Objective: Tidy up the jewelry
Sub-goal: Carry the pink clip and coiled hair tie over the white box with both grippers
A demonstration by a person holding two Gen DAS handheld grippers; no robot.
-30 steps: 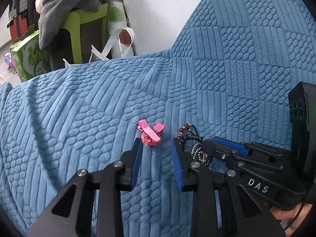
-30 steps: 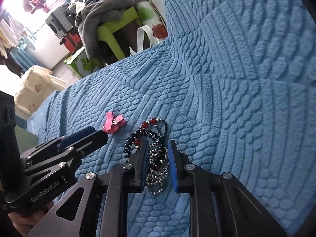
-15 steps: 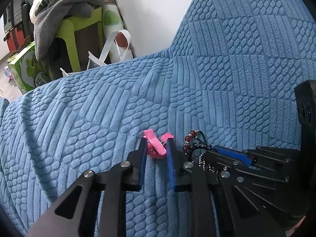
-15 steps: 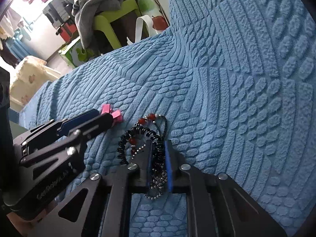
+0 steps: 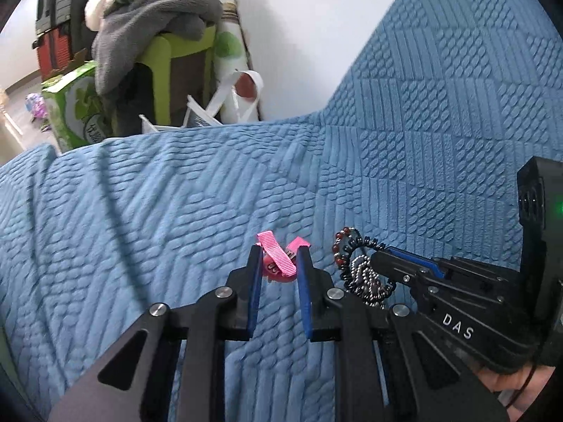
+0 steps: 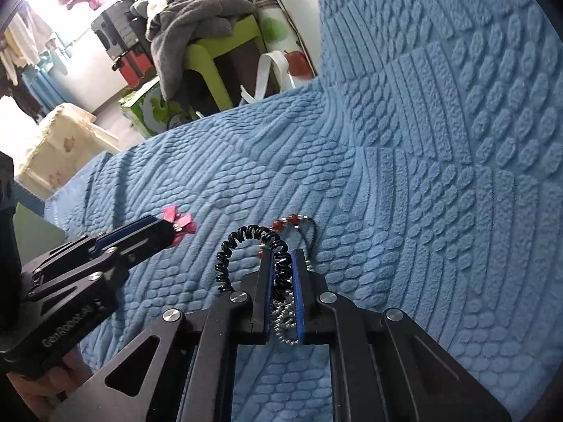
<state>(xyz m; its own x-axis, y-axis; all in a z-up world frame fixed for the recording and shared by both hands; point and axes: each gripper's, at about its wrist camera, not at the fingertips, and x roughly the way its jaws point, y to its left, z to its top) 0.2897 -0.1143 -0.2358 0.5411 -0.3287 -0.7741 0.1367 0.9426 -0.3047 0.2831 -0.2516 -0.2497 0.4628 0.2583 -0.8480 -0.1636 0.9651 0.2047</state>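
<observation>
A pink ribbon hair clip (image 5: 278,254) sits between the blue pads of my left gripper (image 5: 279,258), which is shut on it just above the blue textured sofa cover (image 5: 140,211). To its right, my right gripper (image 5: 381,262) pinches a tangle of jewelry (image 5: 357,269). In the right wrist view, my right gripper (image 6: 282,257) is shut on that tangle: a black coiled band (image 6: 246,234), a red-beaded bracelet (image 6: 290,218) and a silver bead chain (image 6: 285,316). My left gripper (image 6: 170,234) shows at the left with the pink clip (image 6: 183,223) at its tip.
The sofa back (image 5: 457,70) rises on the right. Beyond the seat's far edge stand a green stool piled with grey clothes (image 5: 165,17), a green carton (image 5: 77,105) and a white bag with straps (image 5: 242,95). A cream box (image 6: 59,140) sits off the left.
My left gripper moved forward around the pink clip and closed on it. My right gripper's jaws closed on the bracelet tangle, which now looks raised slightly off the cover.
</observation>
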